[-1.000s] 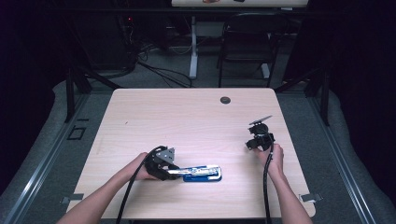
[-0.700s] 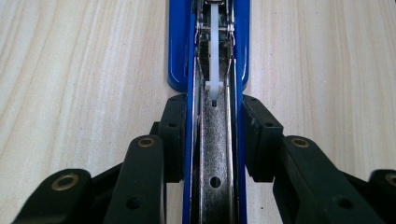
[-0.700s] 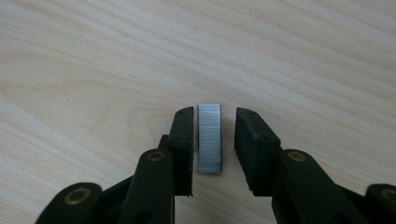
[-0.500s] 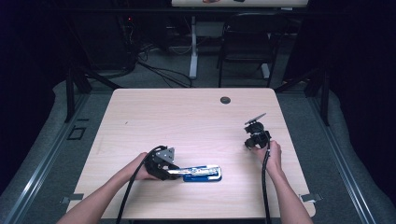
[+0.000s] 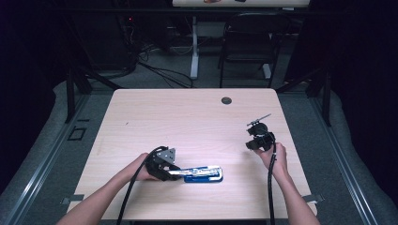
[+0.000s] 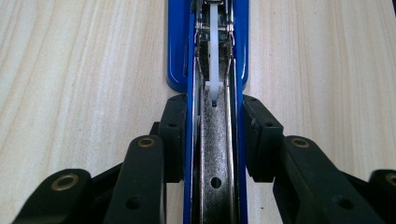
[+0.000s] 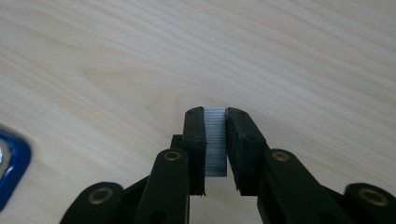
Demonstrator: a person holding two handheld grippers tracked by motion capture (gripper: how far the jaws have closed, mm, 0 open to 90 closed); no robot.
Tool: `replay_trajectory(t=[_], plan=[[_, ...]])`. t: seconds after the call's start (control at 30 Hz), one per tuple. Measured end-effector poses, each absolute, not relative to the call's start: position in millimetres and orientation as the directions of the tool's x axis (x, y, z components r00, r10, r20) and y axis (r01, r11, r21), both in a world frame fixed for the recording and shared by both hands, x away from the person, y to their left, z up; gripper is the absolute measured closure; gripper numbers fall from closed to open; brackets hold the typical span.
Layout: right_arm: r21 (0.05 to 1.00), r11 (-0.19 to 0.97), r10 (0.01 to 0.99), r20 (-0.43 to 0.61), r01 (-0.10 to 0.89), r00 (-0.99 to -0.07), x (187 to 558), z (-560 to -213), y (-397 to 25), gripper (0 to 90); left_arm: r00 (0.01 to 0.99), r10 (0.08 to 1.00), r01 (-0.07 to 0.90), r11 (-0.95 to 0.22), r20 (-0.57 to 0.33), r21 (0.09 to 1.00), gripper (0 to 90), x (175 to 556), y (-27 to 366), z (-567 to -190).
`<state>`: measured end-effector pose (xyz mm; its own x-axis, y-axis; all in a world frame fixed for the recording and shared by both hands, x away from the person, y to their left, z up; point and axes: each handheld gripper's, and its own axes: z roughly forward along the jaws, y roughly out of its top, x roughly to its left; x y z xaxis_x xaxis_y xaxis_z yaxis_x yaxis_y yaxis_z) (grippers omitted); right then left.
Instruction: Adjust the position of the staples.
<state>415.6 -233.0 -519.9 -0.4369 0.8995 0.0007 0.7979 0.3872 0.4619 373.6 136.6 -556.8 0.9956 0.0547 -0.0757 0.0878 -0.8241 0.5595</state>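
Note:
A blue stapler [image 5: 202,174] lies swung open near the table's front edge, with its metal staple channel [image 6: 215,154] facing up. My left gripper [image 5: 176,172] is shut on the stapler's near end, one pad on each side of the channel [image 6: 215,135]. A white pusher [image 6: 213,51] sits inside the channel. At the right side of the table my right gripper [image 5: 250,145] hangs above the wood, shut on a short strip of silver staples [image 7: 215,140]. The strip stands between its pads [image 7: 215,116]. A corner of the stapler [image 7: 11,163] shows at the lower left of the right gripper view.
The light wooden table [image 5: 187,122] has a dark round grommet [image 5: 226,100] near its far edge. A black chair [image 5: 248,37] and cables stand on the floor behind the table. Both forearms come in from the front edge.
My right gripper, with the staple strip in it, has drifted a little to the left and away from the front edge. The left gripper and the stapler have stayed put.

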Motion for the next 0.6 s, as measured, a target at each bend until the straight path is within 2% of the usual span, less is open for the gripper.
replay_trajectory(t=[0.3, 0.6], plan=[[0.482, 0.444, 0.856, 0.02, 0.755, -0.516, 376, -501, -214, 78.4, 0.996, 0.054, 0.088, -0.824, -0.076, 0.56, 65.3, 374, 137, -557], [0.446, 0.485, 0.834, 0.024, 0.753, -0.551, 344, -509, -204, 78.3, 0.996, 0.055, 0.081, -0.831, -0.064, 0.551, 65.4, 372, 135, -556]])
